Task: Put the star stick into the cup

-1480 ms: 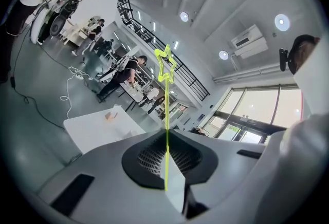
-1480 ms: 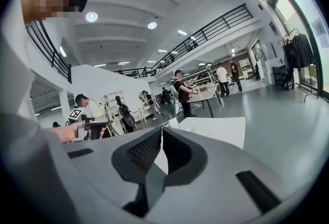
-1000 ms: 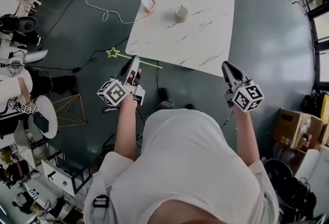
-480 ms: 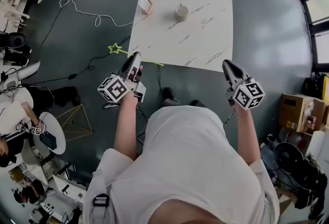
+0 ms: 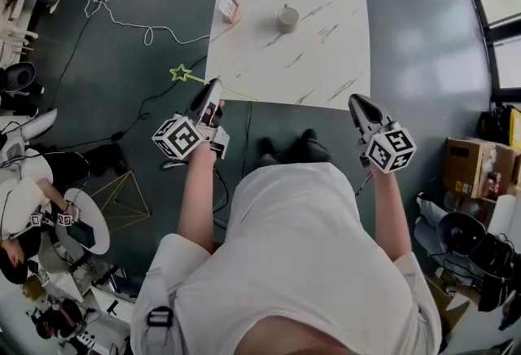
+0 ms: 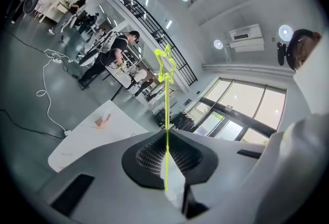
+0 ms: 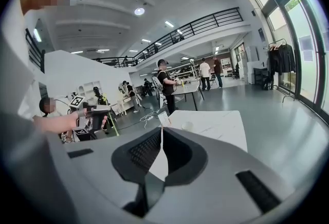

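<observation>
Since a second ago the left gripper (image 5: 213,93) has carried the star stick (image 5: 195,79) up and toward the table's near left edge, and the person's feet have come forward under that edge. The stick is a thin yellow-green rod with an outlined star at one end. I'd judge it very light, a little springy and smooth enough to swivel in a pinch. It is held in the air off the near left corner of the table (image 5: 326,60), star pointing left and away, tail poking right. In the left gripper view the jaws are pinched nearly closed on the rod about midway along it, with the star standing high above the pads. That mid-shaft hold looks sensible to me: the tail stays free to go into the cup first, and the fragile-looking star is left alone. The cup (image 5: 287,18) stands upright toward the far side of the table, well apart from the stick. A small box (image 5: 227,6) sits near the far left corner. The right gripper (image 5: 356,103) hovers off the near right edge, jaws closed on nothing. No brand or lettering is legible; the gripper cubes carry only black-and-white square patterns.
</observation>
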Motion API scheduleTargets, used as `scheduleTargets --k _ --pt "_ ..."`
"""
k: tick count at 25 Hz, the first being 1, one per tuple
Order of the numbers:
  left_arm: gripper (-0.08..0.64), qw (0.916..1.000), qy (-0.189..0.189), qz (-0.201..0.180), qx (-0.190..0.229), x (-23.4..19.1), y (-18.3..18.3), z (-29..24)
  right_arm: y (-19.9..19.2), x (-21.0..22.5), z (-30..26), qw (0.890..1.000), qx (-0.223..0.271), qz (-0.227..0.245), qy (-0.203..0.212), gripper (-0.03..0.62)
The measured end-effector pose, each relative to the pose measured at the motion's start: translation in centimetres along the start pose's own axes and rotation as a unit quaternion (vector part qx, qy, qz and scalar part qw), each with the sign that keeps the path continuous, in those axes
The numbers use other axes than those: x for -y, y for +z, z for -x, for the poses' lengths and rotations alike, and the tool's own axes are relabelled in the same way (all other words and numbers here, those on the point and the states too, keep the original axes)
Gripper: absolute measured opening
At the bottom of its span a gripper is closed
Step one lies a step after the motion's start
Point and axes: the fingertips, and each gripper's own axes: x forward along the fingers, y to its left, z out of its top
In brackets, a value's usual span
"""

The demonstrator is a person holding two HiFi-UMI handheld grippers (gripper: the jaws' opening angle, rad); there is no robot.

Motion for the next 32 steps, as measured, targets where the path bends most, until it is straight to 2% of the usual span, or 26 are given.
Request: scheduleTargets --k 8,18,23,32 --pt "0.025 0.9999 0.013 0.003 -0.002 -0.8 0.6 -2.6 0.6 2.1 -2.1 1.0 -0.004 -0.008 0.008 0.031" --pt "0.025 0.9993 0.037 -0.009 0.001 -1.4 2.0 -9.2 2.6 7.3 -7.5 0.999 -0.021 -0.014 0.041 0.03" --pt "0.025 0.9985 0.054 -0.013 -0.002 -2.5 1.5 -13.6 2.7 10.6 -9.9 0.998 -0.039 -0.017 0.055 0.03" --pt "0.025 0.9961 0.067 -0.058 0.001 -3.0 1.4 -22.3 0.5 15.2 -13.9 0.992 -0.083 -0.029 0.092 0.03"
